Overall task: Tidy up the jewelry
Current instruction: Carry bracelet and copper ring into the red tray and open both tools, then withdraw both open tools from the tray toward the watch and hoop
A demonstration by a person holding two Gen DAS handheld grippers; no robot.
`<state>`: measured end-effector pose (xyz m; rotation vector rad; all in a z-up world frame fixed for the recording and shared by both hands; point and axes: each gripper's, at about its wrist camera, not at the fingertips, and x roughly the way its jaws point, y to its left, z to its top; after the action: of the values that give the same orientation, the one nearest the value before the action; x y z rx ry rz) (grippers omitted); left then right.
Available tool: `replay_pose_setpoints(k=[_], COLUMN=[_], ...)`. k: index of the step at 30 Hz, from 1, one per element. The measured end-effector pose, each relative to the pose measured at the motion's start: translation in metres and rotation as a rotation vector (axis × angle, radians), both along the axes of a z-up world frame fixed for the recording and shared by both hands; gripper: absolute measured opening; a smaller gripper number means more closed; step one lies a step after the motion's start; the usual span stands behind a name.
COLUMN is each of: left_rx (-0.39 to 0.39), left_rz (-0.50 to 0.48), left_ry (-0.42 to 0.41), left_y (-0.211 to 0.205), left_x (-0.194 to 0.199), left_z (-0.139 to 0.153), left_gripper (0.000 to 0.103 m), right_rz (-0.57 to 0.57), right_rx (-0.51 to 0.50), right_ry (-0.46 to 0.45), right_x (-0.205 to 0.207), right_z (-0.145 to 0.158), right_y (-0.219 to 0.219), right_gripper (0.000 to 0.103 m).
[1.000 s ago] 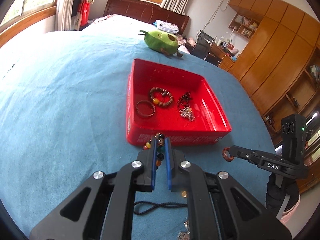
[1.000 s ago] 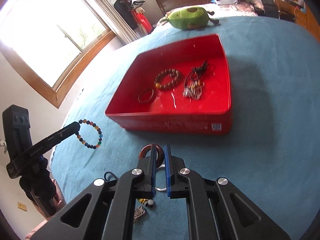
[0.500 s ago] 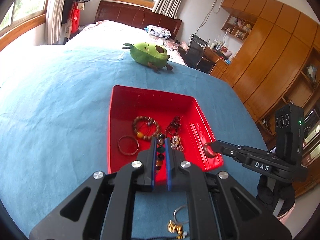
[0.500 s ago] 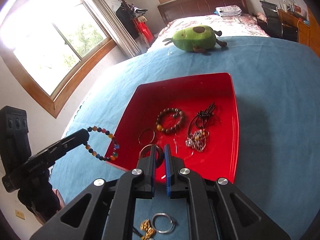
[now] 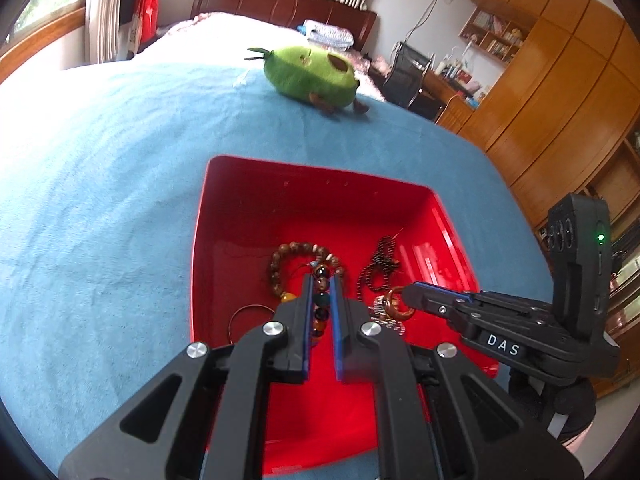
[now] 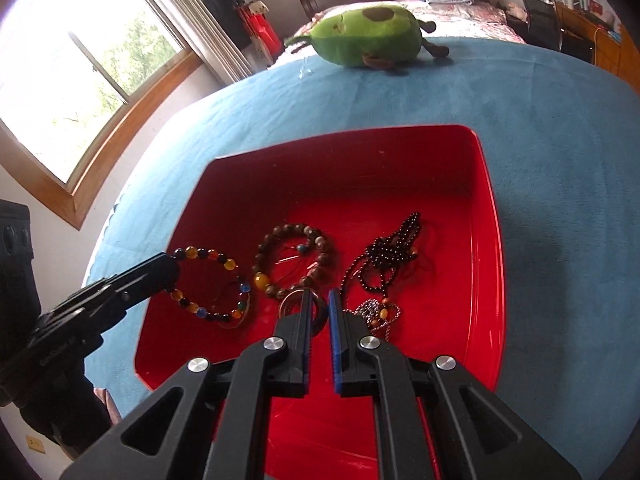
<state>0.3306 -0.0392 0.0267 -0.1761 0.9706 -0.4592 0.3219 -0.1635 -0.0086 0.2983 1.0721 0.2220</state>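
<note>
left gripper (image 5: 321, 304): pinched tight on the multicoloured bead bracelet (image 6: 212, 284), which hangs inside the red tray (image 5: 320, 168), just ahead of the fingertips and above the thin metal bangle (image 5: 245, 318).
right gripper (image 6: 320, 312): pressed together on the reddish-brown ring (image 5: 397, 305), held over the tray floor, right beside the silver chain with a pendant (image 6: 374, 312).
step in hand, as i read it: both pieces are over the tray, so release comes next.
doing it well: drop each one a touch lower before letting go, so nothing bounces. aim the bracelet at the bare red patch left of the wooden bead bracelet (image 6: 294, 258), not on top of the bangle. aim the ring clear of the dark bead necklace (image 6: 390, 254), or it may snag in the strands.
watch out: open one hand, then the other, so the two grippers don't knock.
count, carried: one bracelet, one ring.
count, already lying in the tray: one wooden bead bracelet, one dark bead necklace, one silver chain, one bangle.
count, other: one tray, one avocado plush (image 6: 368, 36) well beyond it on the blue blanket (image 5: 100, 160).
</note>
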Motion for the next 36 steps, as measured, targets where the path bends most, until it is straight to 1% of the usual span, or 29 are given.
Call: replay_pose_setpoints(k=[2,3,4,5,6,7,9,10,11,12,13,15,16,18,20,22,23,24,25,27,29,31,34,36], left_rx=[0.006,0.003,-0.001,-0.003,-0.003,-0.002,0.001,0.001,-0.004,-0.012,-0.017,-0.011,-0.010,-0.010,0.002,0.027,0.038,0.046,0.051,0.058,0.072,0.090,0.114,0.116], left_rz=[-0.005,-0.008,-0.012,-0.013,-0.010,0.000,0.016,0.023,0.030,0.039,0.056,0.078,0.089,0.103,0.126,0.150,0.159,0.161,0.162,0.167,0.173,0.172,0.155,0.146], left_ry=[0.018,0.026,0.034,0.038,0.038,0.028,-0.002,-0.025,-0.039,-0.056,-0.081,-0.119,-0.143,-0.166,-0.194,-0.211,-0.218,-0.217,-0.212,-0.199,-0.189,-0.178,-0.151,-0.144], left_y=[-0.001,-0.001,-0.001,0.000,0.002,0.004,0.010,0.013,0.016,0.019,0.024,0.028,0.031,0.035,0.039,0.041,0.042,0.043,0.044,0.047,0.048,0.049,0.049,0.051], left_x=[0.006,0.008,0.009,0.009,0.009,0.007,0.001,-0.004,-0.007,-0.011,-0.017,-0.025,-0.031,-0.039,-0.049,-0.056,-0.060,-0.064,-0.068,-0.074,-0.082,-0.091,-0.105,-0.115], left_z=[-0.008,-0.010,-0.011,-0.012,-0.012,-0.008,-0.001,0.006,0.011,0.016,0.024,0.036,0.044,0.054,0.063,0.068,0.069,0.070,0.070,0.068,0.064,0.058,0.048,0.041], left_gripper=[0.006,0.007,0.010,0.014,0.025,0.034,0.038,0.043,0.047,0.055,0.057,0.059,0.065,0.071,0.073,0.080,0.081,0.081,0.084,0.088,0.089,0.091,0.091,0.091], right_rz=[0.009,0.014,0.007,0.003,0.001,-0.001,-0.007,-0.013,-0.020,-0.028,-0.039,-0.055,-0.063,-0.080,-0.090,-0.105,-0.108,-0.109,-0.109,-0.112,-0.109,-0.108,-0.099,-0.096], right_rx=[-0.006,-0.003,-0.002,-0.014,-0.023,-0.026,-0.026,-0.040,-0.058,-0.074,-0.089,-0.109,-0.121,-0.136,-0.145,-0.153,-0.156,-0.161,-0.164,-0.169,-0.184,-0.178,-0.149,-0.135], right_ry=[0.007,0.011,0.010,0.005,-0.003,-0.015,-0.040,-0.063,-0.091,-0.114,-0.140,-0.189,-0.209,-0.236,-0.248,-0.257,-0.259,-0.257,-0.252,-0.245,-0.225,-0.201,-0.177,-0.178], right_x=[0.002,0.003,0.002,0.000,-0.002,-0.005,-0.012,-0.018,-0.023,-0.028,-0.034,-0.044,-0.050,-0.060,-0.064,-0.072,-0.075,-0.079,-0.082,-0.088,-0.095,-0.100,-0.113,-0.124], right_z=[-0.004,-0.004,-0.004,-0.002,0.001,0.005,0.015,0.023,0.031,0.037,0.044,0.057,0.062,0.071,0.075,0.079,0.079,0.079,0.078,0.075,0.071,0.067,0.064,0.064], right_y=[0.002,0.002,0.001,0.001,0.001,0.000,-0.001,-0.002,-0.003,-0.003,-0.004,-0.006,-0.007,-0.010,-0.013,-0.015,-0.015,-0.014,-0.015,-0.014,-0.013,-0.013,-0.013,-0.013], right_gripper=[0.008,0.010,0.012,0.017,0.018,0.018,0.018,0.019,0.022,0.032,0.042,0.051,0.054,0.060,0.066,0.071,0.071,0.073,0.079,0.086,0.088,0.094,0.095,0.095])
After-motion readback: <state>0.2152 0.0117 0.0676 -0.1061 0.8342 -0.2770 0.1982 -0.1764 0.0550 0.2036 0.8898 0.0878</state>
